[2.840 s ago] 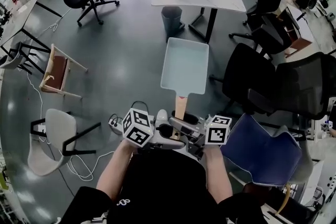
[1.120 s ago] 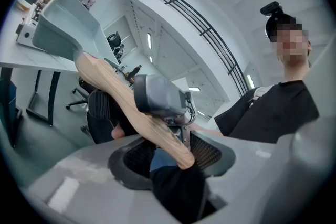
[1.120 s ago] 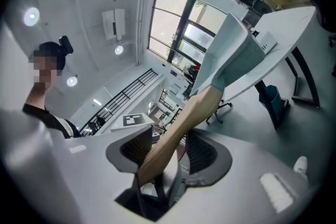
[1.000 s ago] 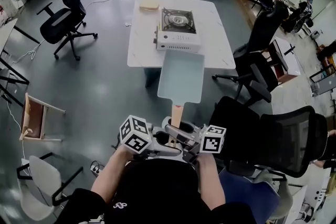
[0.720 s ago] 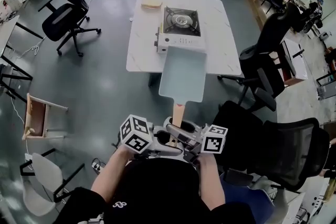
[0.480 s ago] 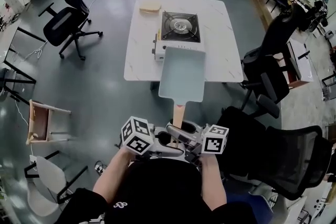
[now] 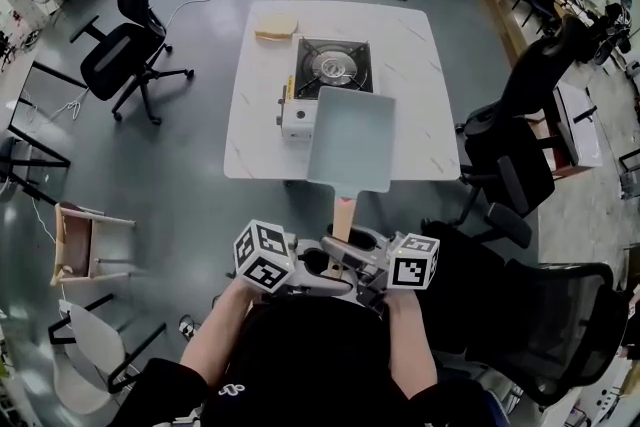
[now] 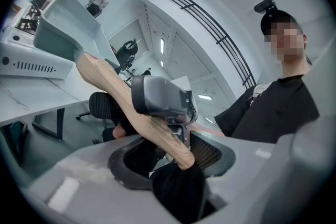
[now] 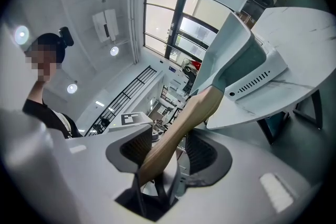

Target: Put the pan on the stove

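**Item: pan [image 7: 350, 137], pale blue, rectangular, wooden handle [image 7: 343, 212].** I hold it in the air. Its body hangs over the near edge of the table [image 7: 425, 105], and its far rim overlaps the near side of the stove [image 7: 297, 115] as seen from above. It is not yet set down.

**Left tool [image 8: 173, 147].** Closed on the near end of the handle, with the wood lying between the pads.

**Right tool [image 9: 160, 157].** Closed on the same handle, just beside my left tool. The jaws stand fairly wide because the wood fills them.

**Hazards, as I judge them:**
- Droop. Both grips sit at the handle's near end and all the pan's weight lies far out. The wood could turn or slide in the pads, and the far rim would dip.
- Strike. If the pan comes in too low, its far rim hits the stove's white front. That could push the stove across the table.
- Bad seating. If the pan lands off-centre on the burner [image 7: 331, 66], it may rock or tip when I let go.
- Snag. A black chair [image 7: 510, 155] stands near on my right and could catch my arm.
- Tan item [image 7: 276, 27] at the far left of the table lies well apart from the pan, so the risk there is low.
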`<state>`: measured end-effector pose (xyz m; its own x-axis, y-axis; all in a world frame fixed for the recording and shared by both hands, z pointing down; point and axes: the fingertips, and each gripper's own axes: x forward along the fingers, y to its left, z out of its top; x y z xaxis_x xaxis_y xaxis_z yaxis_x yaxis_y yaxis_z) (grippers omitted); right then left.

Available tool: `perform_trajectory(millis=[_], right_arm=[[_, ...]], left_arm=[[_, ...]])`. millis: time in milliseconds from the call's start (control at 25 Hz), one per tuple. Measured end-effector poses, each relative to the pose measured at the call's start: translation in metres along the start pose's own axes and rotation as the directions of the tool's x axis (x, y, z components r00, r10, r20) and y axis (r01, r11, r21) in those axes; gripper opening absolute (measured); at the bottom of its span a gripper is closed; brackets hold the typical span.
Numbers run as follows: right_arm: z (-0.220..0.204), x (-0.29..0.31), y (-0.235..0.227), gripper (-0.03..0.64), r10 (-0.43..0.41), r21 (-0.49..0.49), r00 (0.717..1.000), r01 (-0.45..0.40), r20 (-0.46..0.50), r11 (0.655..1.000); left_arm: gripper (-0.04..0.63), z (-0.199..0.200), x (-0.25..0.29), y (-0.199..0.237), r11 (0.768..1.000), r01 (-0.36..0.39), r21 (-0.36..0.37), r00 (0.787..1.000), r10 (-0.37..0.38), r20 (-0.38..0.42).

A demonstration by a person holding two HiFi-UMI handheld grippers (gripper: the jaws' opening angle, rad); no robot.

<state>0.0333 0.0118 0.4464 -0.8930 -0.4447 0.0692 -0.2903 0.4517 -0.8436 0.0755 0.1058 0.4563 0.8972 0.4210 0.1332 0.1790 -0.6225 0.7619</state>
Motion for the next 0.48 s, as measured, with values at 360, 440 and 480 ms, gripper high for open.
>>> perform_trajectory(millis=[360, 440, 480], right_arm=[[0.018, 0.009, -0.012, 0.204, 0.033, 0.009, 0.999, -0.033, -0.012, 0.999], [0.018, 0.010, -0.013, 0.204, 0.038, 0.014, 0.999, -0.038, -0.019, 0.999], [0.018, 0.010, -0.014, 0.204, 0.040, 0.017, 0.999, -0.040, -0.022, 0.999]], left_arm=[[0.219, 0.018, -0.006, 0.017, 1.000, -0.024, -0.009, 0.999, 0.025, 0.035], [0.219, 0.018, -0.007, 0.018, 1.000, -0.027, -0.014, 0.999, 0.028, 0.042], [0.219, 0.018, -0.007, 0.019, 0.999, -0.028, -0.017, 0.999, 0.028, 0.046]])
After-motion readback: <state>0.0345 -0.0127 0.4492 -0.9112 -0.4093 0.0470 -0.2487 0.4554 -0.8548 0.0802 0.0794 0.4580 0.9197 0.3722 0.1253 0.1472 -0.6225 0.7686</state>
